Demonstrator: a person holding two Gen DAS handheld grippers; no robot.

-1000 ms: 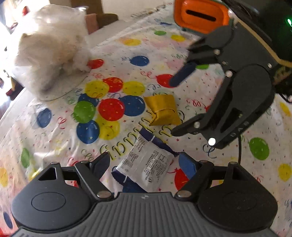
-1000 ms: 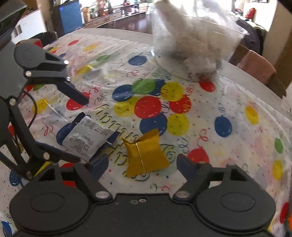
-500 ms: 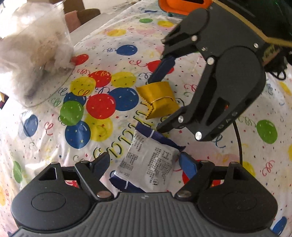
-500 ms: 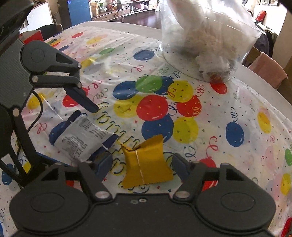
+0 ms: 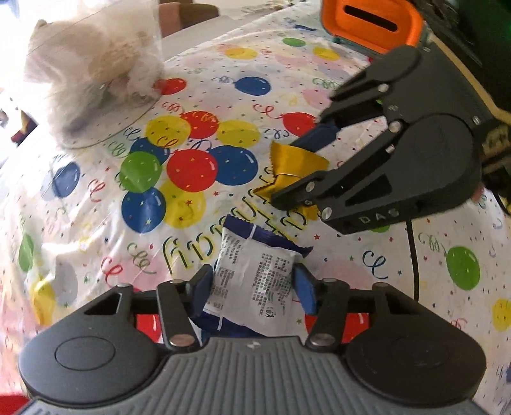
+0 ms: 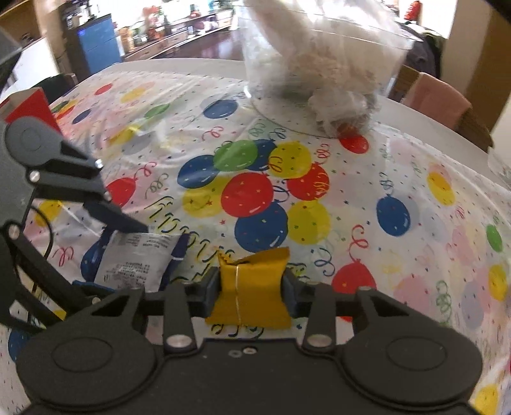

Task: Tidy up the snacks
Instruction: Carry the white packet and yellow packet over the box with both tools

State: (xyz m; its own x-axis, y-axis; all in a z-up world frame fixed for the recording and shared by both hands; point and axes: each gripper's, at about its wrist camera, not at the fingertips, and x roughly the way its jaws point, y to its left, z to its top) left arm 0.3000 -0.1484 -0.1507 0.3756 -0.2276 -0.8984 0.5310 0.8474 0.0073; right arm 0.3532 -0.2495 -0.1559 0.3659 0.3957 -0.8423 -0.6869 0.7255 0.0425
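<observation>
A white and blue snack packet (image 5: 255, 274) lies on the balloon-print tablecloth (image 5: 95, 223). My left gripper (image 5: 254, 284) is closing on it, and its blue pads (image 5: 303, 289) press the packet's two sides. A little further on, a gold snack packet (image 6: 252, 287) sits between the closing jaws of my right gripper (image 6: 250, 285), pinched narrow by the pads (image 6: 210, 287). The two grippers work side by side. In the left wrist view the right gripper (image 5: 289, 172) straddles the gold packet (image 5: 297, 159). The white packet (image 6: 134, 258) shows at the left of the right wrist view.
A clear plastic tub (image 6: 319, 64) stuffed with white fluffy material stands at the table's far side, also seen as the tub (image 5: 95, 73) upper left. An orange slotted box (image 5: 367, 22) sits far right. A red box (image 6: 28, 108) and a pink-backed chair (image 6: 440, 99) flank the table.
Both grippers stood open around their packets before. Now the left jaws have come in onto the white packet and the right jaws onto the gold one.
</observation>
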